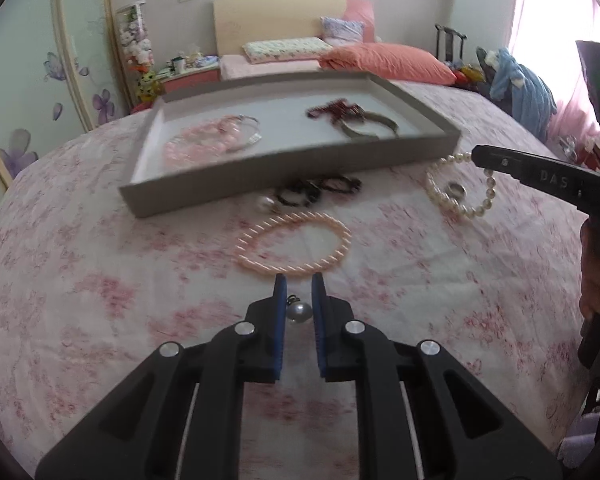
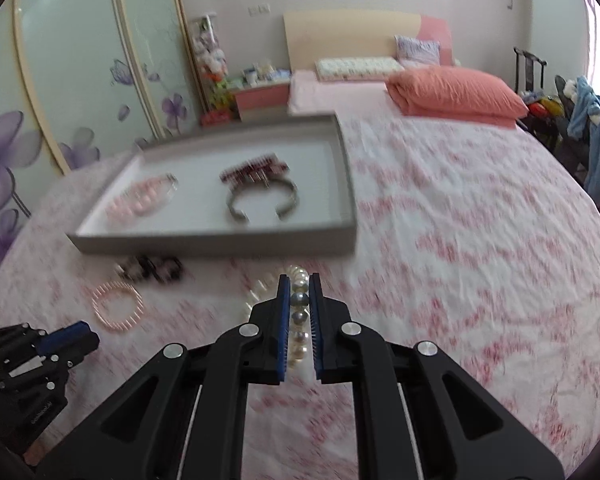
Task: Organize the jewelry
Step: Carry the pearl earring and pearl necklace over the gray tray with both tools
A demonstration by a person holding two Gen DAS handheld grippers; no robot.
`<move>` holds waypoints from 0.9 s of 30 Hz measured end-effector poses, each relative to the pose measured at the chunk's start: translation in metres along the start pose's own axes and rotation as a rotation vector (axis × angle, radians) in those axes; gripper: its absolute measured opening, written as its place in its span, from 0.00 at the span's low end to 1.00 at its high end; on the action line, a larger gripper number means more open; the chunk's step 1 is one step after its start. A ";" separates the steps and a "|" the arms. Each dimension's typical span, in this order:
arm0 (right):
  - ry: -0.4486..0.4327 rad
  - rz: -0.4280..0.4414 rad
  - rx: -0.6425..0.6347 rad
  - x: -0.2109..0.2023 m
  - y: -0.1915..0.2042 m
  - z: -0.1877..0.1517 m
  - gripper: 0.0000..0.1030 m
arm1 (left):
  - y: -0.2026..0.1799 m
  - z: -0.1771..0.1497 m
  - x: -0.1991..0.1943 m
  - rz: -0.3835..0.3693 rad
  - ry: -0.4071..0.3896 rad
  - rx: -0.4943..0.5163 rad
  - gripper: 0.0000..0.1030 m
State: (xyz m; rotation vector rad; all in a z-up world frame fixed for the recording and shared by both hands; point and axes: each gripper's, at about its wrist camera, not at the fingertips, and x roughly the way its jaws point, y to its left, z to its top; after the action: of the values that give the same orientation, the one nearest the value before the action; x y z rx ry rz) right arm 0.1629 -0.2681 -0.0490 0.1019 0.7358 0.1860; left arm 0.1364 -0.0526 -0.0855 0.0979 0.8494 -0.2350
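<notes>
1. Left gripper [image 1: 299, 294]: jaws narrow, closed on a small pearl earring [image 1: 298, 312] seated well back between the blue pads, its metal hook toward the left pad. Held just above the floral bedspread [image 1: 100, 280], or so it seems.
2. Right gripper [image 2: 299, 294]: jaws narrow, pinching the white pearl bracelet [image 2: 300, 312]. In the right wrist view, beads strung in a line straight along the finger axis, from 6 o'clock up to 12 o'clock, the rest of the loop spilling out at 10 o'clock. In the left wrist view, same bracelet [image 1: 460, 194] seen as a loop with a ring [image 1: 456, 190] lying inside it.
3. Grey tray [image 1: 292, 164]: at 12 o'clock from the left jaws, beyond the pink twisted bracelet [image 1: 294, 246] and the dark bracelets [image 1: 316, 192]. From the right jaws, at 11 o'clock, near edge close ahead.
4. Already in the tray: pink bead bracelets [image 1: 208, 142] at its left, a dark red piece [image 1: 332, 112] and a metal cuff [image 1: 370, 126] at its right.
5. Key relation, as a judgement: right gripper nearer the tray, so a short lift forward and toward 11 o'clock over the near wall; left needing a longer carry past the loose pieces.
6. Risk: dangling loop catching the tray wall or dragging the ring.
</notes>
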 end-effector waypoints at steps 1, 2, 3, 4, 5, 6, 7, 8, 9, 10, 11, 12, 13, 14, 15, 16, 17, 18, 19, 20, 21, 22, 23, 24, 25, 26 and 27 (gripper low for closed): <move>-0.014 0.015 0.000 -0.002 0.002 0.003 0.10 | 0.005 0.002 -0.003 0.003 -0.012 -0.016 0.13; -0.032 0.034 0.000 -0.004 0.006 0.007 0.10 | 0.010 0.005 -0.006 0.008 -0.025 -0.032 0.13; -0.046 0.046 0.000 -0.006 0.009 0.009 0.10 | 0.014 0.007 -0.009 0.013 -0.038 -0.046 0.13; -0.060 0.058 0.000 -0.008 0.011 0.011 0.10 | 0.020 0.010 -0.014 0.019 -0.055 -0.064 0.13; -0.079 0.075 0.000 -0.012 0.015 0.012 0.10 | 0.024 0.012 -0.017 0.025 -0.070 -0.078 0.13; -0.091 0.085 0.000 -0.014 0.017 0.012 0.10 | 0.027 0.014 -0.020 0.030 -0.080 -0.087 0.13; -0.108 0.098 0.001 -0.017 0.020 0.012 0.10 | 0.031 0.016 -0.023 0.036 -0.095 -0.098 0.13; -0.115 0.104 0.001 -0.019 0.022 0.011 0.10 | 0.034 0.019 -0.027 0.041 -0.110 -0.108 0.13; -0.128 0.113 0.000 -0.022 0.024 0.011 0.10 | 0.036 0.020 -0.029 0.043 -0.117 -0.112 0.13; -0.137 0.118 -0.001 -0.025 0.026 0.010 0.10 | 0.037 0.021 -0.033 0.050 -0.131 -0.116 0.13; -0.149 0.124 0.000 -0.028 0.027 0.009 0.10 | 0.038 0.023 -0.035 0.055 -0.141 -0.118 0.13; -0.155 0.129 0.003 -0.030 0.028 0.009 0.10 | 0.038 0.024 -0.038 0.059 -0.151 -0.119 0.13; -0.163 0.135 0.007 -0.033 0.029 0.008 0.10 | 0.038 0.024 -0.041 0.065 -0.164 -0.119 0.13; -0.169 0.138 0.010 -0.036 0.030 0.007 0.10 | 0.038 0.024 -0.043 0.069 -0.175 -0.119 0.13; -0.178 0.142 0.012 -0.039 0.031 0.007 0.10 | 0.037 0.025 -0.045 0.072 -0.182 -0.119 0.13; -0.187 0.146 0.014 -0.043 0.032 0.006 0.10 | 0.037 0.025 -0.047 0.076 -0.192 -0.118 0.13; -0.197 0.151 0.014 -0.046 0.033 0.005 0.10 | 0.036 0.025 -0.050 0.080 -0.201 -0.118 0.13; -0.207 0.153 0.011 -0.050 0.035 0.005 0.10 | 0.036 0.026 -0.052 0.083 -0.207 -0.118 0.13; -0.216 0.155 0.008 -0.054 0.037 0.004 0.10 | 0.035 0.026 -0.055 0.087 -0.217 -0.116 0.13; -0.225 0.156 0.005 -0.056 0.039 0.003 0.10 | 0.034 0.026 -0.057 0.090 -0.225 -0.115 0.13; -0.238 0.159 0.002 -0.061 0.041 0.003 0.10 | 0.033 0.026 -0.059 0.092 -0.232 -0.114 0.13; -0.252 0.162 -0.001 -0.066 0.043 0.003 0.10 | 0.032 0.026 -0.061 0.095 -0.237 -0.112 0.13; -0.262 0.164 -0.004 -0.070 0.044 0.003 0.10 | 0.032 0.026 -0.062 0.098 -0.244 -0.110 0.13; -0.278 0.165 -0.010 -0.075 0.047 0.002 0.10 | 0.030 0.027 -0.065 0.102 -0.253 -0.108 0.13; -0.290 0.165 -0.015 -0.079 0.049 0.002 0.10 | 0.029 0.027 -0.067 0.105 -0.259 -0.106 0.13; -0.303 0.164 -0.020 -0.083 0.051 0.002 0.10 | 0.028 0.027 -0.069 0.109 -0.269 -0.103 0.13; -0.319 0.162 -0.027 -0.087 0.054 0.002 0.10 | 0.028 0.027 -0.071 0.112 -0.275 -0.101 0.13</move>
State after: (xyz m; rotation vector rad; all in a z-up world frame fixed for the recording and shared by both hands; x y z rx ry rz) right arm 0.0937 -0.2333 0.0182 0.1616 0.4066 0.3254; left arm 0.1180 -0.0190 -0.0149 0.0177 0.5785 -0.0966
